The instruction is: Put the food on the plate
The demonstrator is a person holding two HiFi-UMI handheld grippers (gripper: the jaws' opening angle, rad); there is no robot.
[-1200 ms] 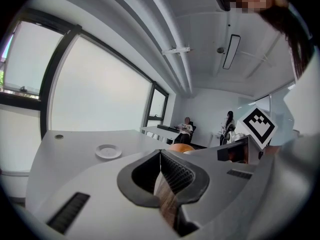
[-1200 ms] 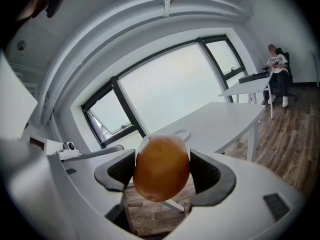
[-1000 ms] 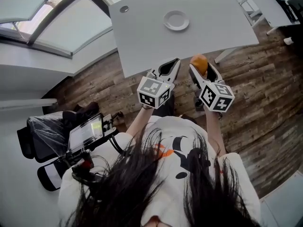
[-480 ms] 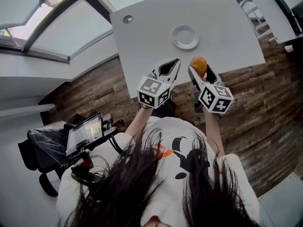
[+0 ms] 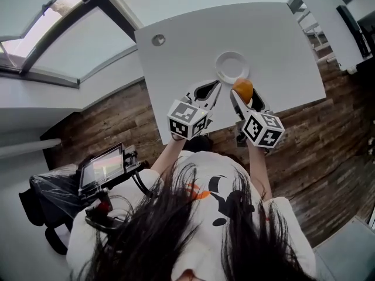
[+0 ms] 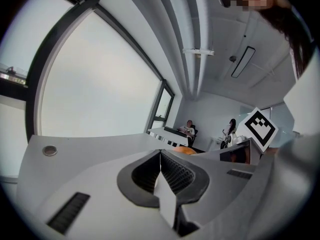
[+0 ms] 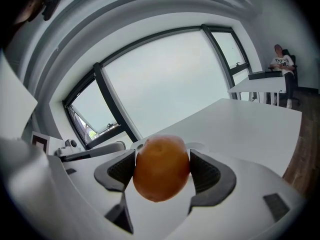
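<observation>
An orange fruit point(image 5: 242, 89) is clamped between the jaws of my right gripper point(image 5: 243, 92), just short of the white plate point(image 5: 232, 67) on the white table point(image 5: 187, 51). In the right gripper view the orange fruit point(image 7: 161, 168) fills the gap of the right gripper point(image 7: 162, 170), with the plate's rim point(image 7: 200, 146) peeking behind it. My left gripper point(image 5: 212, 90) hangs beside it over the table's near edge, jaws pressed together and empty; in its own view the left gripper point(image 6: 161, 156) shows no gap.
A round metal grommet point(image 5: 158, 40) sits in the table near its far left corner. Wooden floor point(image 5: 328, 133) lies below the near edge. A cart with a tablet point(image 5: 105, 168) stands at the left. Another white desk point(image 5: 334, 22) stands at the right.
Both grippers have moved forward over the table's near edge; the orange now hangs close to the plate. The left gripper stayed shut and empty.
</observation>
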